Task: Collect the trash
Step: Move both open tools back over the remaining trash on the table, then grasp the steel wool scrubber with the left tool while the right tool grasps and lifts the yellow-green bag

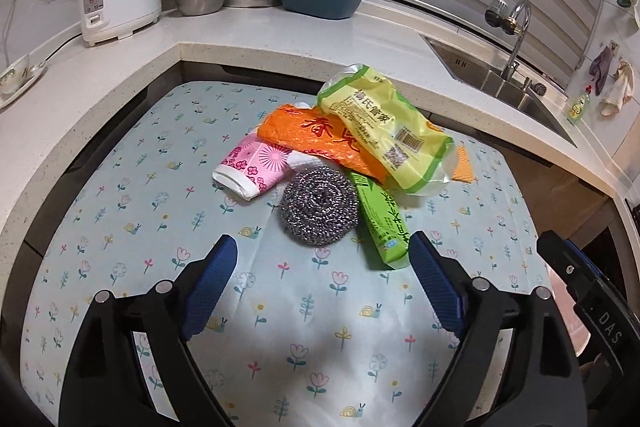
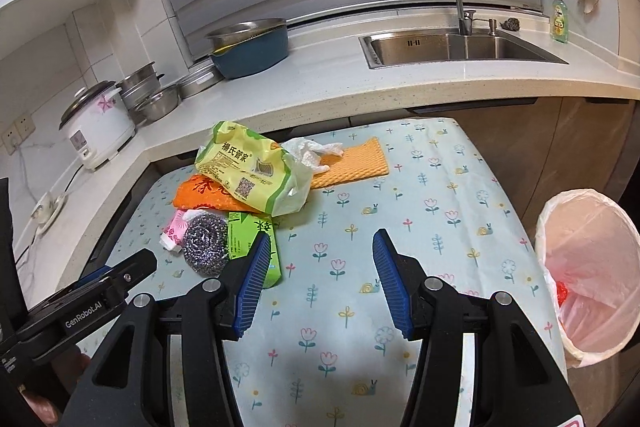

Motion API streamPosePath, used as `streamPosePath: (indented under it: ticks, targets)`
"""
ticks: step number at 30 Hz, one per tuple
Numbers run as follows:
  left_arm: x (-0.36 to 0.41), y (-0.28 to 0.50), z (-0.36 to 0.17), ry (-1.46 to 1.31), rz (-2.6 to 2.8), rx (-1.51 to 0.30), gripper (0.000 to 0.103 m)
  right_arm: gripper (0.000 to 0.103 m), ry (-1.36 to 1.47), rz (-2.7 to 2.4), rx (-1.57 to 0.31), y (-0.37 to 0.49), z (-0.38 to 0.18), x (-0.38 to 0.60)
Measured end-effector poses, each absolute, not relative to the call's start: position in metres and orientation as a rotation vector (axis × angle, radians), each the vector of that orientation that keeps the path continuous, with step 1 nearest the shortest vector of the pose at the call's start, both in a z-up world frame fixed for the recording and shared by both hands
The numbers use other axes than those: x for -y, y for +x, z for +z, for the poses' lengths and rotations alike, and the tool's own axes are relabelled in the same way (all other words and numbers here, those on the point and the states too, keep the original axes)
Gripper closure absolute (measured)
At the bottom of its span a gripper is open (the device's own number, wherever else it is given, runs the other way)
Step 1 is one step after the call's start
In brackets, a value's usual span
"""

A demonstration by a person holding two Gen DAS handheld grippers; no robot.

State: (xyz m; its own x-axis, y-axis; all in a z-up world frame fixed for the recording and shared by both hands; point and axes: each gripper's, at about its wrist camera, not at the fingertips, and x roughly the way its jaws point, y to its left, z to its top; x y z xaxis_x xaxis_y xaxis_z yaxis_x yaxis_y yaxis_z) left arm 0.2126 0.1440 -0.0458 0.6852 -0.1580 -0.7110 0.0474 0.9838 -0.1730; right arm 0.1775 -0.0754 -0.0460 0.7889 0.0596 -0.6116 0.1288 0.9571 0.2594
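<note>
only from the right wrist shows the lined bin (image 2: 592, 279); both grippers' fingers (image 1: 224, 259) (image 2: 390, 263) gape wide, holding nothing.

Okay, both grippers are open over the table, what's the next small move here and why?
Probably ease the left gripper forward and down around the steel wool scrubber. It is the nearest piece of the trash pile, it lies almost centred between the open fingers, and nothing rests on top of it. The lined trash bin stands open beside the table, ready to receive it.
</note>
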Motion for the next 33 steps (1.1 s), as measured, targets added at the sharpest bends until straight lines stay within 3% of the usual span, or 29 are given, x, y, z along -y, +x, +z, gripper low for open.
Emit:
streamPosePath:
  ticks: [8,26,28,32,33]
  targets:
    - [-0.151,0.242,-0.067,-0.165,-0.101,-0.852,0.014,0.051,0.303,-0.014,-0.691,0.218,-0.060,0.062]
    - [-0.138,0.307,-0.119,-0.166,-0.084,-0.962,0.014,0.051,0.317,0.022,-0.719,0.312,-0.089,0.058]
    - [-0.138,0.309,-0.121,-0.172,-0.087,-0.965,0.015,0.051,0.320,0.024,-0.720,0.320,-0.091,0.058]
    - [-0.134,0.311,-0.123,-0.168,-0.123,-0.969,0.033,0.051,0.336,0.040,-0.732,0.330,-0.098,0.057]
    - [-0.133,0.312,-0.123,-0.166,-0.123,-0.972,0.033,0.053,0.334,0.046,-0.738,0.331,-0.100,0.055]
